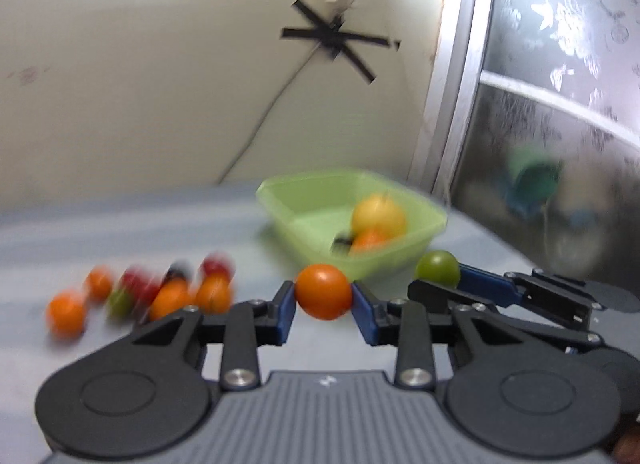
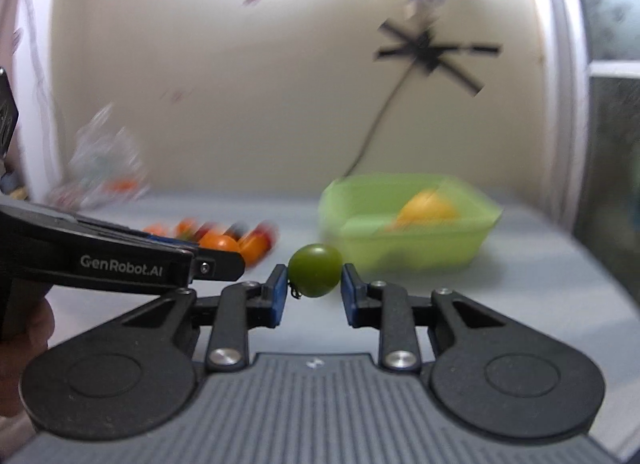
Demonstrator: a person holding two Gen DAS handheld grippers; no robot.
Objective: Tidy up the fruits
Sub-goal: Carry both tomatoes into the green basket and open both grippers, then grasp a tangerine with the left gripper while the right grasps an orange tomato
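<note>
step: both grippers carry one small fruit each toward the green tub (image 1: 280, 199), judged from fruit in the jaws and the tub ahead
left gripper (image 1: 323, 296): clamped on the orange fruit (image 1: 323, 291), pads pressing at 9 and 3 o'clock of it
right gripper (image 2: 313, 284): clamped on the green fruit (image 2: 315, 270), pads on its sides; in the left view it sits at 3 o'clock of the orange one
tub: at 12 to 1 o'clock of both grippers, on the pale table (image 1: 120, 223); holds a yellow fruit (image 1: 378, 215) with a smaller orange one just beside it
loose pile (image 1: 152, 292): orange, red and green pieces at 9 o'clock of the left gripper, well apart from the tub, blurred
how to do it well: keep the squeeze light, skins look thin; bring each fruit over the rim before letting go; stagger the two releases as the grippers sit close
fruit looks: round, glossy, smooth; the green one has a small dark stem bit at its 8 o'clock
risk: round fruit may roll out of the pads or bounce off the tub's contents
</note>
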